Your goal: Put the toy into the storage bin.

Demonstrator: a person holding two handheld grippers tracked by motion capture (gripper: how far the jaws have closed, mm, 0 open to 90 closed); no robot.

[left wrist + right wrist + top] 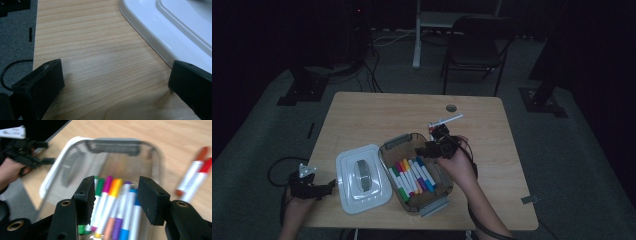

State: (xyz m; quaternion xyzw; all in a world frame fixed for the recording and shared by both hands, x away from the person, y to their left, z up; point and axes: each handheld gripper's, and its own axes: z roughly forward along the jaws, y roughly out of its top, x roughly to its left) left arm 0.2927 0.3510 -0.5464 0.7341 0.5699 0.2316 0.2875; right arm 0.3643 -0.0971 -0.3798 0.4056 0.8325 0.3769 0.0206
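Dim room, wooden table [362, 110] carrying a clear box [439, 192] with markers [412, 176] lying inside, white lid [362, 185] sitting just beside it. Right gripper [116, 197] is hovering over the markers, jaws parted and gripping nothing; two more markers [193, 173] are lying on the table beside the box. Left gripper [115, 82] is resting at the table edge near the lid, jaws spread, holding nothing.

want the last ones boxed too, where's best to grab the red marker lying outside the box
Grip the red marker across the white barrel, coming from above with the right gripper. It lies flat on the table against a brown marker, so aim the fingers at its free side.
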